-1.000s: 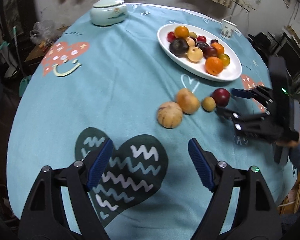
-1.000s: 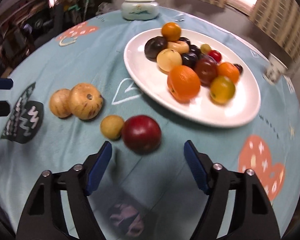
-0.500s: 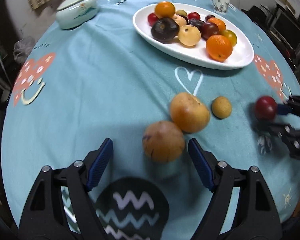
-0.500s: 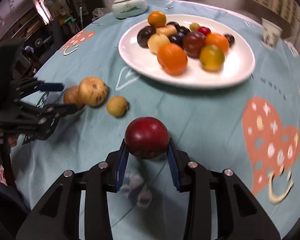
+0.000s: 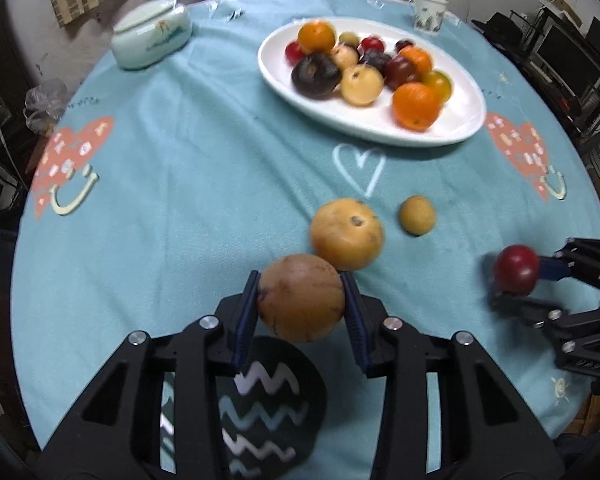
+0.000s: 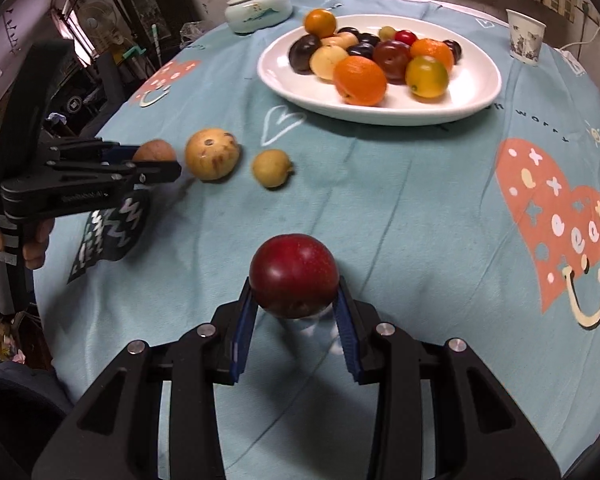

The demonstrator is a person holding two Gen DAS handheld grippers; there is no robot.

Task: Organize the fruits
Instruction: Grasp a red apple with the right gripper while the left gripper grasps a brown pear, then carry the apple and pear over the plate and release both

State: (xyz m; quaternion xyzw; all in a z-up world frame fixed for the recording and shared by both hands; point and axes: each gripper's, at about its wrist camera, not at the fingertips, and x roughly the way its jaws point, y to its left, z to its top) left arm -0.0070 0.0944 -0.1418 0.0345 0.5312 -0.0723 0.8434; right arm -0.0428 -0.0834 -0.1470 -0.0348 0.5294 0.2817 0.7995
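Your left gripper (image 5: 300, 304) is closing, pads against the brown fruit (image 5: 301, 297); your right gripper (image 6: 294, 300) clamps the red plum (image 6: 294, 275).

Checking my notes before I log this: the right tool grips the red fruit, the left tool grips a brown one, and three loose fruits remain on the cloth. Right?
Not quite: only two loose fruits lie on the cloth, the large speckled yellow fruit and the small yellow fruit, as the right wrist view shows. The right tool does grip the red fruit, and the left tool, its jaws closing, grips the brown fruit.
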